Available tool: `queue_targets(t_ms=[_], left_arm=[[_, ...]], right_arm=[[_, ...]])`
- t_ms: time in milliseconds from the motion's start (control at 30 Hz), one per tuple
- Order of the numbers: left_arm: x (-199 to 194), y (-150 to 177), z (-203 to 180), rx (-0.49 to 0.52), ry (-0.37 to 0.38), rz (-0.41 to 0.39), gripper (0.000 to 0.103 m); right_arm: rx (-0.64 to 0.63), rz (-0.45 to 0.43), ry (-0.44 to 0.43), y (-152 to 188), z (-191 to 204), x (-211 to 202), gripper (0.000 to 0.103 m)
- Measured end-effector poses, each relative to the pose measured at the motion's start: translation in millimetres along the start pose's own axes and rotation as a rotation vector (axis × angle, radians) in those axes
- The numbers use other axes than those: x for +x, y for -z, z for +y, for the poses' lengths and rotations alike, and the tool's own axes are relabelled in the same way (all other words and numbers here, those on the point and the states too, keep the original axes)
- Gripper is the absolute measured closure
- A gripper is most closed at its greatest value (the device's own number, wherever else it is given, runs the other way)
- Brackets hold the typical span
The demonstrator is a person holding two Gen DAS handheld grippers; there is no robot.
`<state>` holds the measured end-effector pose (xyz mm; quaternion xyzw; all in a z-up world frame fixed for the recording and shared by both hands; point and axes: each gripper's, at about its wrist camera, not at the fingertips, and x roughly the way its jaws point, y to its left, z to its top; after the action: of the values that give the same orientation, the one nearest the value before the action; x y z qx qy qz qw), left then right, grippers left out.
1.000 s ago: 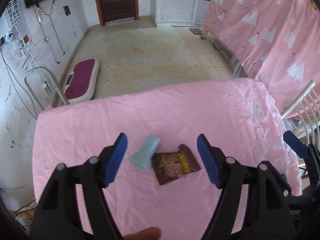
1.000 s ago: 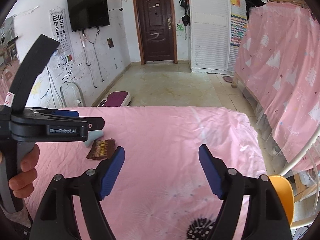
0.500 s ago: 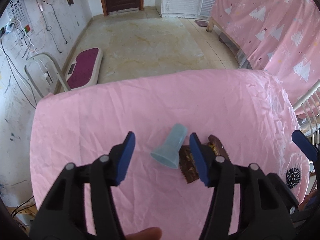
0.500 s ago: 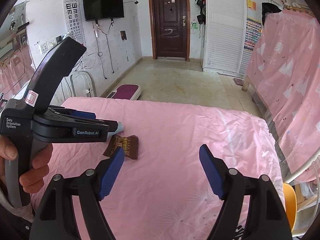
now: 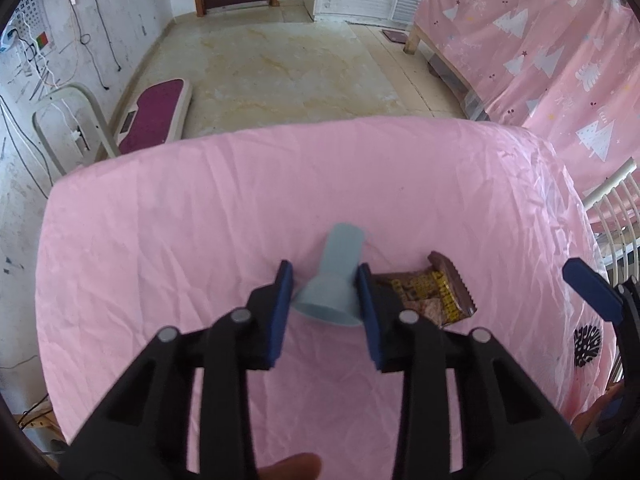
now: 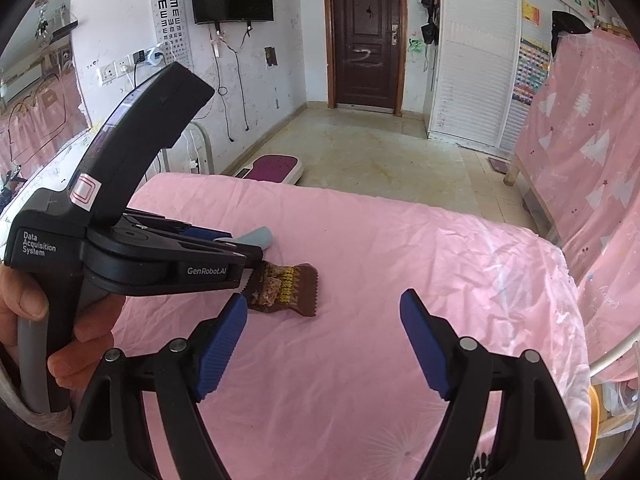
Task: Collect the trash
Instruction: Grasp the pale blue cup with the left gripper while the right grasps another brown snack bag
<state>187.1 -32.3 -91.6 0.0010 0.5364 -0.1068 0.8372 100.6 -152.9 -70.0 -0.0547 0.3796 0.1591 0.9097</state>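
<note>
- Since a second ago the left gripper [image 5: 324,280] has dropped toward the bed and slid over so the grey-blue cone [image 5: 335,280], not the wrapper, now sits between its fingers. Its jaws were spread wide then; now they're closing, pads right up against the cone's flared base. Looks like contact on both sides, though I wouldn't swear it's a firm pinch yet.
- From the left wrist: the cone lies on its side on the pink sheet [image 5: 200,220], narrow end pointing away. The brown snack wrapper [image 5: 432,292] lies just beside it, partly tucked behind the right-hand finger.
- Tip, I'd say: squeeze at the neck or low on the flare, because a tapered shape may squirt forward out of the pads. Lift slowly, and don't drag the wrapper along.
- From the right wrist: the right gripper [image 6: 322,328] hangs over the bed with its jaws spread and nothing in them. It has shifted toward the wrapper [image 6: 284,289], which now shows closer to its left finger than before.
</note>
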Motion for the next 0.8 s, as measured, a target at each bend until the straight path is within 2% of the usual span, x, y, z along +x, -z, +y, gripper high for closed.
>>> queue_targets(t_ms=[433, 733, 767, 800], left_arm=[[-26, -3, 22, -0.05, -0.023, -0.081, 0.072], [-29, -3, 31, -0.08, -0.032, -0.092, 0.072], [-29, -2, 31, -0.081, -0.032, -0.091, 0.072], [-29, -2, 32, -0.082, -0.033, -0.091, 0.072]], right_arm=[[-0.007, 0.052, -0.067, -8, 14, 34, 0.033], [-0.006, 0.067, -0.067, -14, 27, 61, 0.034], [-0.004, 0.068, -0.064, -15, 29, 63, 0.037], [-0.003, 0.071, -0.063, -15, 30, 66, 0.044]])
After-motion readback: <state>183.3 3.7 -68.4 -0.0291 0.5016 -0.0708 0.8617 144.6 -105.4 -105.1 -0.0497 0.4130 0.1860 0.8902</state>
